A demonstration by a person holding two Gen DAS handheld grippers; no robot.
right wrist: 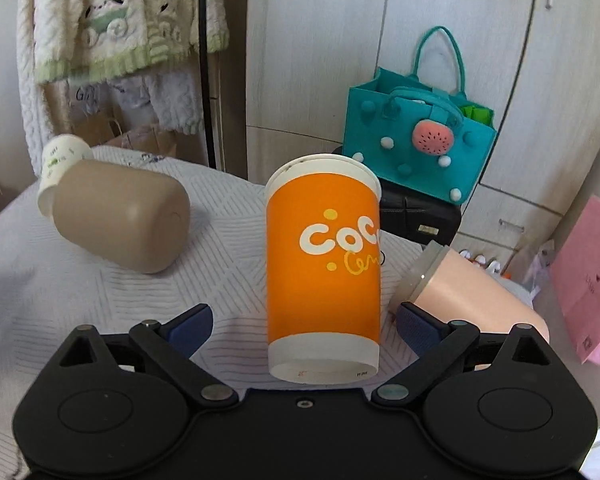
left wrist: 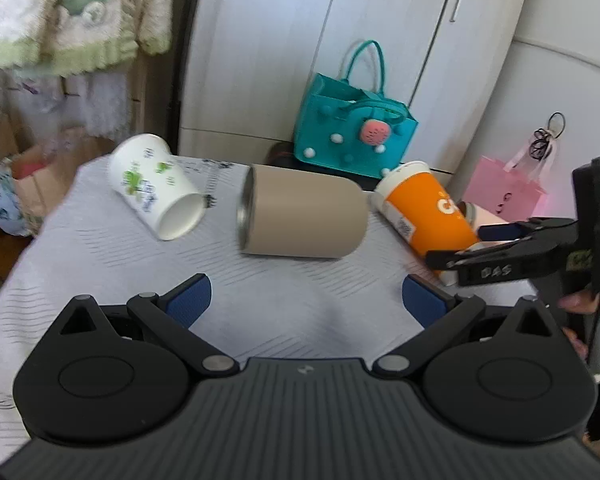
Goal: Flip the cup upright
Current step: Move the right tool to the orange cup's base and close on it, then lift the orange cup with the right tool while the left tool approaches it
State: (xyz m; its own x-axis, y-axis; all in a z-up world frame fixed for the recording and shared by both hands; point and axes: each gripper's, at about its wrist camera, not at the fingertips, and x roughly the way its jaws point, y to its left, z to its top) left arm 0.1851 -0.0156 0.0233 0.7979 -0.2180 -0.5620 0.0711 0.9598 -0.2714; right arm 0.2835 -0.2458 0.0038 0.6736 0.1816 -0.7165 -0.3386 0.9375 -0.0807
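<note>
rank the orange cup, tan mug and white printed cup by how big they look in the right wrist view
1. orange cup, though nearest the camera
2. tan mug
3. white printed cup, farthest and partly hidden behind the mug

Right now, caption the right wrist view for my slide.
Open right tongs flank the orange cup among tan and pink cups.

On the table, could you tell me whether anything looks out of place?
Yes: four cups lie tipped on their sides, the white cup, tan cup, orange cup and pink cup. Nothing appears spilled.

4 cups (right wrist: pixel 324 264) on quilted bed (right wrist: pixel 80 304)
</note>
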